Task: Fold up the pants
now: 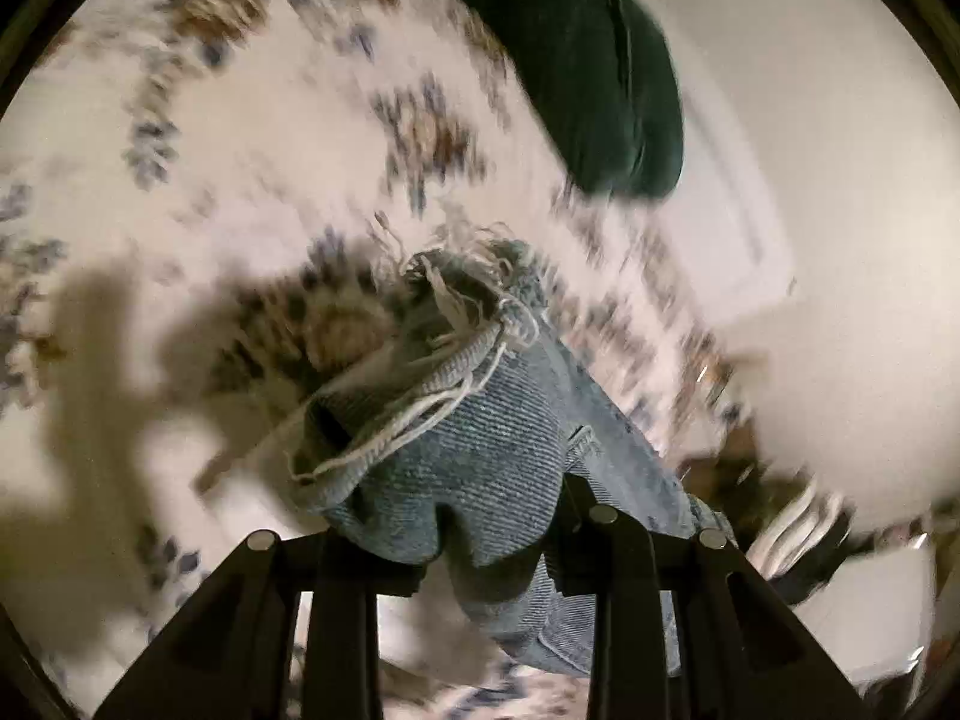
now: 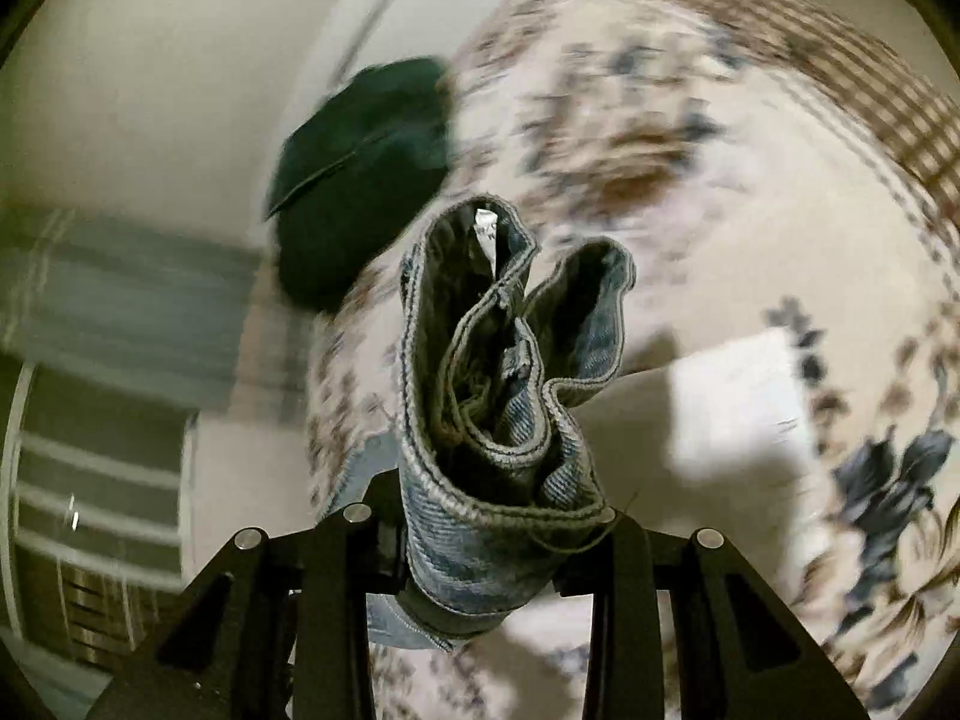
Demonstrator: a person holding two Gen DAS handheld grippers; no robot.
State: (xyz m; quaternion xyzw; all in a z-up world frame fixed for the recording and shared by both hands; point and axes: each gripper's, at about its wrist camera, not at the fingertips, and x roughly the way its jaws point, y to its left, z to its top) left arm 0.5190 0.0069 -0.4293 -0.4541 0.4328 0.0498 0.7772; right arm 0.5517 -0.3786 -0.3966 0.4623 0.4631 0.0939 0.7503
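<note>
Jeans (image 1: 480,420) pinched in both grippers' jaws.

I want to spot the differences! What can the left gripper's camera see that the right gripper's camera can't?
Only the left wrist view shows the jeans' frayed hem, pinched in the left gripper. Only the right wrist view shows the waistband with its white label, pinched in the right gripper. Both show blue denim, the dark green cushion and the flowery bedspread.
</note>
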